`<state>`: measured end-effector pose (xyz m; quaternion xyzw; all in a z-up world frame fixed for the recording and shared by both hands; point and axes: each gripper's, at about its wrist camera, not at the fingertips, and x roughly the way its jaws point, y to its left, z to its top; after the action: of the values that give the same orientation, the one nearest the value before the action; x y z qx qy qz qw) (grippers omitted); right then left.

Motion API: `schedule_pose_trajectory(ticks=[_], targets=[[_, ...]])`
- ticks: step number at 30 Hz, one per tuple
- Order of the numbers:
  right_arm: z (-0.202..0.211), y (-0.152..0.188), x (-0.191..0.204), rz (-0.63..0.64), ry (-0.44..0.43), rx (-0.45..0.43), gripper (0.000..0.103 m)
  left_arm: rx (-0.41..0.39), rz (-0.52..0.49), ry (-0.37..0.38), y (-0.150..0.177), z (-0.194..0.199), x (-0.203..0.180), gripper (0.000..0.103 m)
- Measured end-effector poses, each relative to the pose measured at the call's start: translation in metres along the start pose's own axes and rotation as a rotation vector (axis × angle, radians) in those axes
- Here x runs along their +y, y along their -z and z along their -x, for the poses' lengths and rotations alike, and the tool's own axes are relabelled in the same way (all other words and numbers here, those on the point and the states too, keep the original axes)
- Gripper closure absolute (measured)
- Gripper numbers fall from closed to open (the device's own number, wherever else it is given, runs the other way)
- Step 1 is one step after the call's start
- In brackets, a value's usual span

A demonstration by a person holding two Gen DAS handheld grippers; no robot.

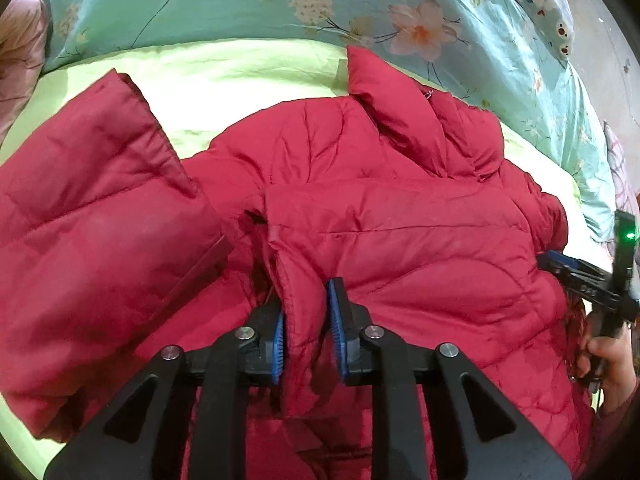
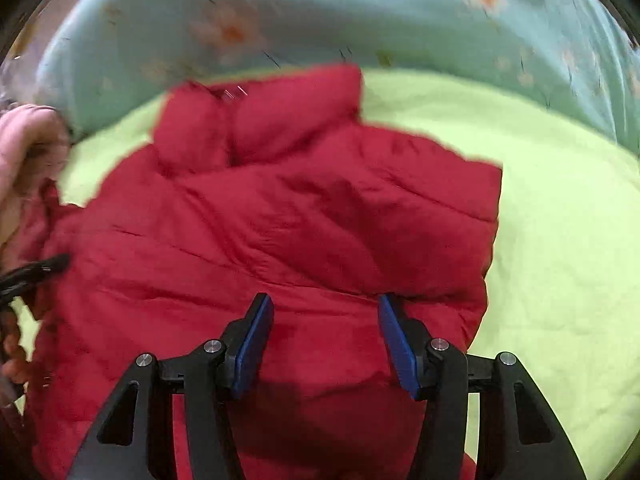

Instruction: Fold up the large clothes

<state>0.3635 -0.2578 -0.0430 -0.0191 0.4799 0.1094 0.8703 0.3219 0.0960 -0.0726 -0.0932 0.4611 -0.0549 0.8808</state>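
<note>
A red puffer jacket [image 1: 400, 208] lies on a lime green sheet [image 1: 224, 80], collar [image 1: 384, 96] toward the far side. One sleeve [image 1: 96, 184] sticks out at the left. My left gripper [image 1: 306, 312] is shut on a folded edge of the jacket [image 1: 300, 300], pinched between its blue pads. In the right wrist view the jacket [image 2: 280, 220] fills the middle. My right gripper [image 2: 326, 312] is open just above the jacket's lower part, nothing between its pads. It also shows at the right edge of the left wrist view [image 1: 588, 280].
A teal floral quilt [image 1: 280, 0] is bunched along the far side of the bed. A pink cloth [image 1: 20, 48] sits at the far left. Bare green sheet [image 2: 560, 240] lies to the right of the jacket.
</note>
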Motion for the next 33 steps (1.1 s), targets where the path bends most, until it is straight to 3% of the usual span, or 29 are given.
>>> schedule_pose_trajectory(ticks=[6, 12, 17, 20, 24, 28, 33], targets=[[-0.018, 0.008, -0.003, 0.002, 0.056, -0.034, 0.046, -0.022, 0.002, -0.021, 0.006, -0.009, 0.005, 0.08], [-0.011, 0.009, -0.005, -0.022, 0.029, -0.03, 0.044, -0.081, -0.001, -0.098, 0.016, 0.031, -0.003, 0.068], [-0.003, 0.008, -0.008, -0.062, -0.001, -0.036, 0.044, -0.152, -0.026, -0.031, 0.023, 0.068, -0.027, 0.055], [0.004, 0.008, -0.008, -0.083, -0.009, -0.04, 0.044, -0.131, -0.081, 0.076, 0.022, 0.061, -0.055, 0.055], [0.024, 0.01, -0.002, -0.112, -0.063, -0.073, 0.044, -0.074, -0.121, 0.078, 0.023, 0.034, -0.078, 0.055], [0.037, 0.02, 0.004, -0.105, -0.105, -0.072, 0.044, 0.004, -0.096, 0.04, 0.024, 0.006, -0.065, 0.055], [0.022, 0.028, -0.003, -0.086, -0.016, -0.015, 0.044, 0.022, -0.033, 0.051, 0.026, -0.004, -0.039, 0.059]])
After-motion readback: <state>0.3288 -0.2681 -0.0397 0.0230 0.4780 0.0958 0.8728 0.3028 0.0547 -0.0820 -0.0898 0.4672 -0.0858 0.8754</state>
